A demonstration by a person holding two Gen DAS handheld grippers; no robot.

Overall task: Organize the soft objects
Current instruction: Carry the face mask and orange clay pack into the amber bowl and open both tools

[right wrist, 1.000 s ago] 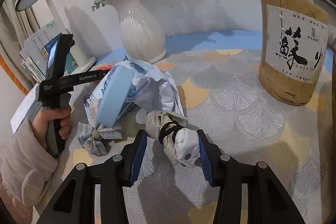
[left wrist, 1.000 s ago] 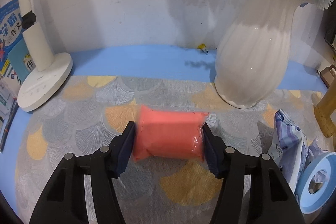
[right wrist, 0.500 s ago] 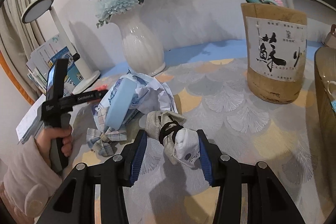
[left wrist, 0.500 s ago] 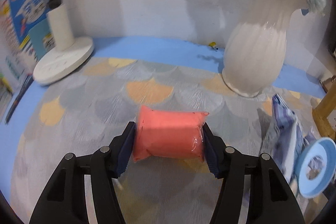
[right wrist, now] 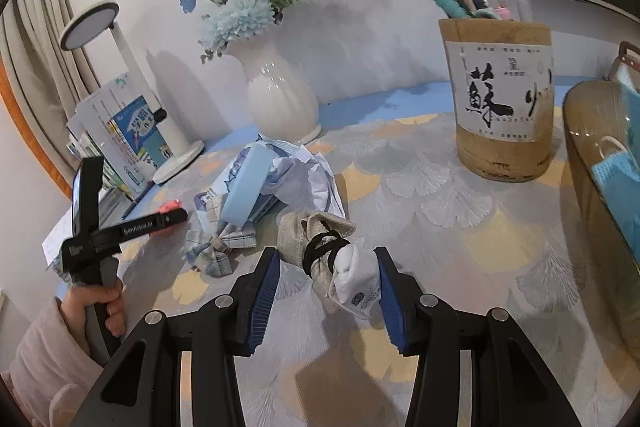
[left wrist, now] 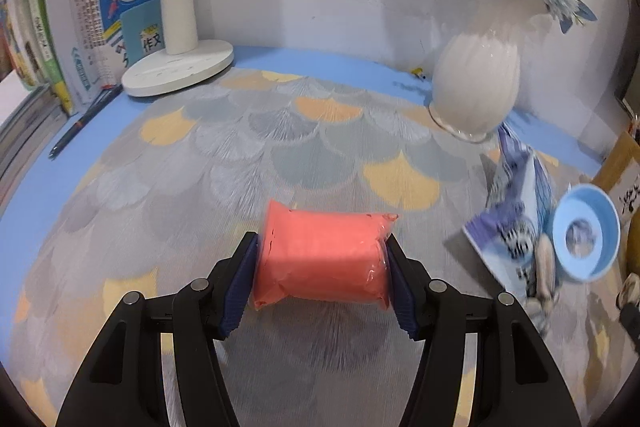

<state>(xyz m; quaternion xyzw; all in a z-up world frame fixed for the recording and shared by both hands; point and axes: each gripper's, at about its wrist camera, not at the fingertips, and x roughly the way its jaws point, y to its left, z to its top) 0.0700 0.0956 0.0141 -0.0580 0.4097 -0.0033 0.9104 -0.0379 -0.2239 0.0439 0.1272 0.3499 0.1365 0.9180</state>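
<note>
My left gripper [left wrist: 322,275] is shut on a soft coral-pink block in clear wrap [left wrist: 324,257], held above the patterned tablecloth [left wrist: 240,147]. My right gripper [right wrist: 326,287] is shut on a rolled grey-and-white cloth bundle tied with a black band [right wrist: 334,259], held above the cloth. A pile of blue-and-white fabric with a light blue round piece [right wrist: 256,187] lies left of the bundle; it also shows in the left wrist view [left wrist: 516,219]. The left gripper and the hand holding it show in the right wrist view [right wrist: 120,231].
A white vase of blue flowers [right wrist: 280,99] stands at the back. A white desk lamp [left wrist: 176,67] and books [left wrist: 40,39] stand at the left. A bamboo pen holder [right wrist: 500,99] and a brown bowl with a blue mask [right wrist: 604,195] stand at the right.
Both grippers have risen and pulled back from the table, each still holding its object. The left view now takes in the lamp and books; the right view now shows the bowl.
</note>
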